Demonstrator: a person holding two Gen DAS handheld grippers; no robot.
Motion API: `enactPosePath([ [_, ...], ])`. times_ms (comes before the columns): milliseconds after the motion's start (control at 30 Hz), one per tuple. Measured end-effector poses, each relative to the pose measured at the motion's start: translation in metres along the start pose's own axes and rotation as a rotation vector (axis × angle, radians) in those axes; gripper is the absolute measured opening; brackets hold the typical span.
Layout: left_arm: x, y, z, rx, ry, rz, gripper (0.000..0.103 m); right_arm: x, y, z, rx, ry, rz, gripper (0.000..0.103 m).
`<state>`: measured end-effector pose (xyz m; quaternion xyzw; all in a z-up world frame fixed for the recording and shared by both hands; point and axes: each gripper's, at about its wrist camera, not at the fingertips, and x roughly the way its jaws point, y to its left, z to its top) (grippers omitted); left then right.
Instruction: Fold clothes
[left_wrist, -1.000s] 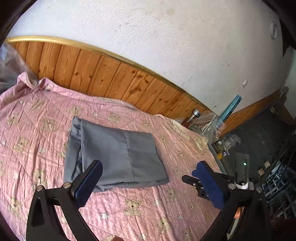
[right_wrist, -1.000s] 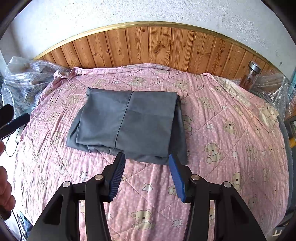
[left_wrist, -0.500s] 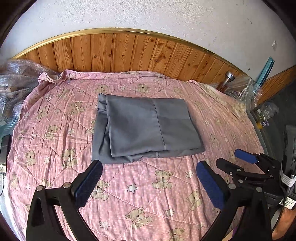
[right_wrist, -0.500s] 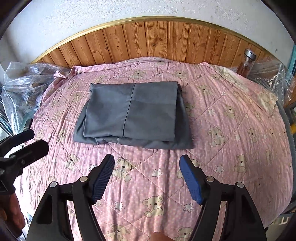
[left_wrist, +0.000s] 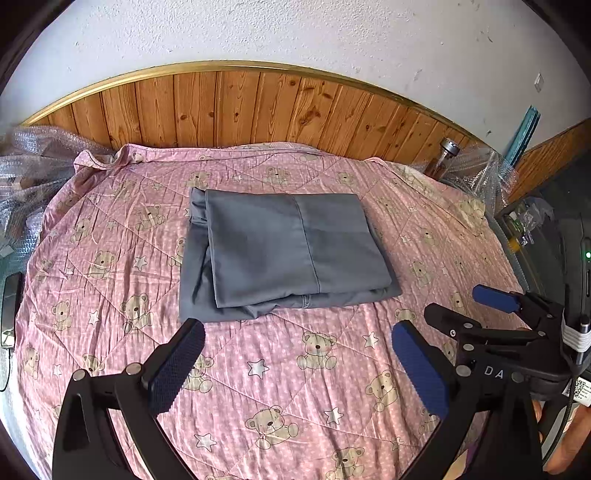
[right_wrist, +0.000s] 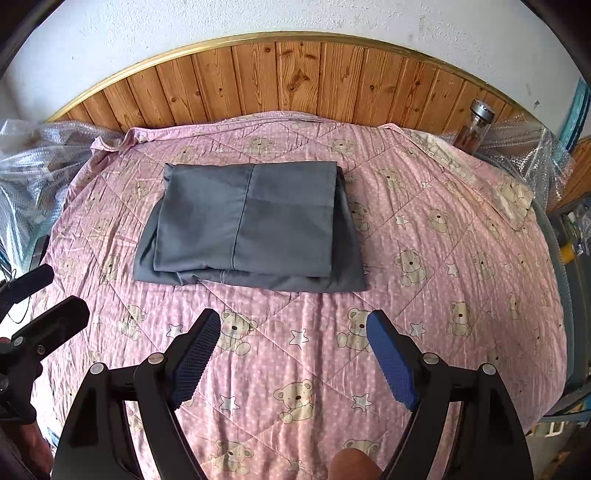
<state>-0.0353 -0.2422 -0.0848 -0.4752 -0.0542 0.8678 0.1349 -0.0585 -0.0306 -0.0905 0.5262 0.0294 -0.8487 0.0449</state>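
Two views show one grey garment (left_wrist: 284, 254) lying folded on the pink bear-print quilt (left_wrist: 317, 373), nearer the quilt's far edge by the wooden headboard (left_wrist: 236, 110) than its near edge.

From the left wrist, the left gripper (left_wrist: 297, 363) hangs over the near part of the quilt with its jaws spread wide and nothing between them, apart from the garment's near edge. The garment is a rectangle several layers deep; the top layer sits slightly inside the lower one, which sticks out along the left and near sides. At the right edge of this view the right gripper (left_wrist: 461, 314) is seen from the side, also clear of the cloth. A glass bottle (left_wrist: 441, 160) stands beyond the quilt's far right corner.

From the right wrist, the right gripper (right_wrist: 293, 350) is likewise spread and empty above the near half of the quilt, short of the garment (right_wrist: 251, 225). The black tips of the left gripper (right_wrist: 44, 302) reach in from the left, not touching the cloth.

My judgement: the fold looks essentially finished, both tools released. What remains, if anything, would be tidying the protruding lower layer, or lifting the stack from its near edge with both grippers together so the layers do not slide.
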Motion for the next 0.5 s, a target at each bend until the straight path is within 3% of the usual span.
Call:
enactPosePath([
  [200, 0.001, 0.006, -0.004, -0.011, 0.008, -0.007, 0.102, -0.006, 0.003, 0.002, 0.005, -0.014, 0.017, 0.081],
  [500, 0.004, 0.013, -0.008, -0.033, 0.016, -0.012, 0.102, -0.012, 0.006, 0.005, 0.013, -0.031, -0.037, 0.082],
])
